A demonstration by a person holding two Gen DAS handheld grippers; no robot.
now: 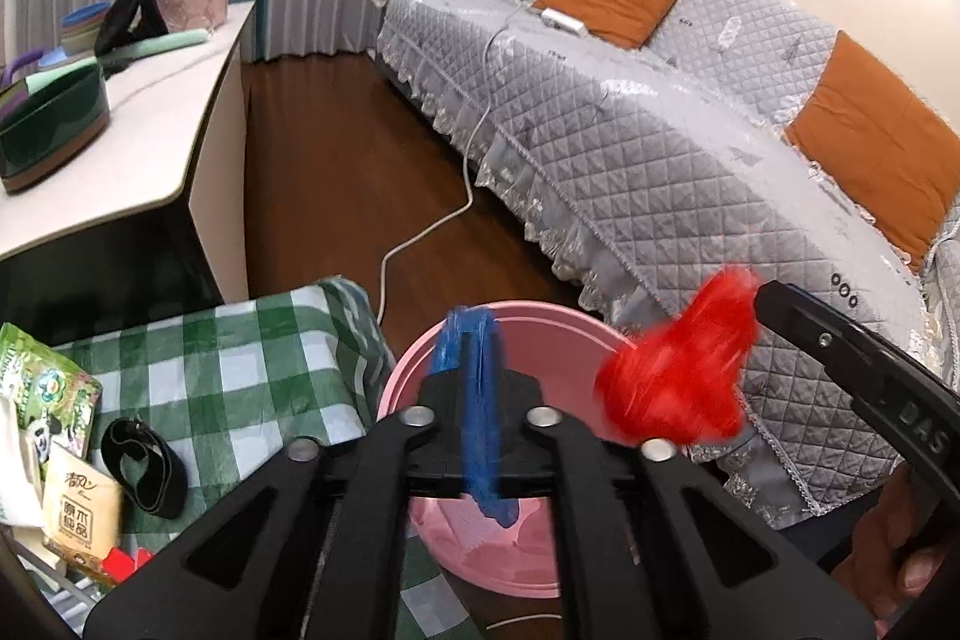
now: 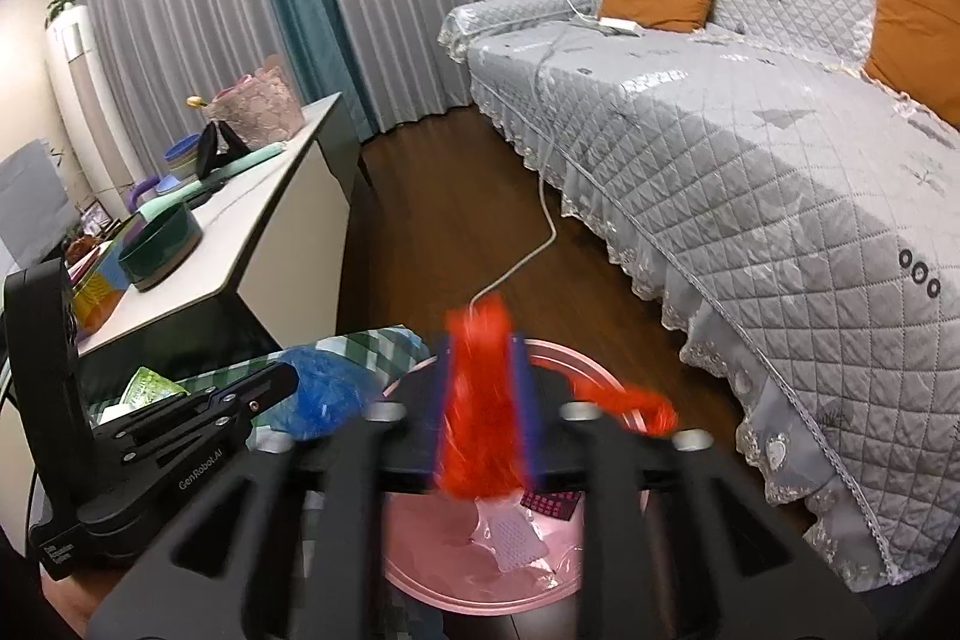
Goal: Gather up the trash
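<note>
A pink trash bin (image 1: 540, 340) stands on the floor below both grippers; its rim also shows in the right wrist view (image 2: 600, 364), with scraps of paper inside. My left gripper (image 1: 477, 376) is shut on a blue plastic bag (image 1: 474, 400) and holds it over the bin. My right gripper (image 2: 483, 400) is shut on a red plastic bag (image 2: 480, 418), also over the bin. The red bag (image 1: 678, 376) shows in the left wrist view at the right gripper's tip. The blue bag (image 2: 318, 388) shows in the right wrist view.
A green checked cloth (image 1: 228, 364) left of the bin holds tissue packs (image 1: 78, 514) and a black strap (image 1: 144, 466). A white table (image 1: 156, 112) with bowls stands at left. A grey quilted sofa (image 1: 660, 148) is at right. A white cable (image 1: 432, 220) crosses the wood floor.
</note>
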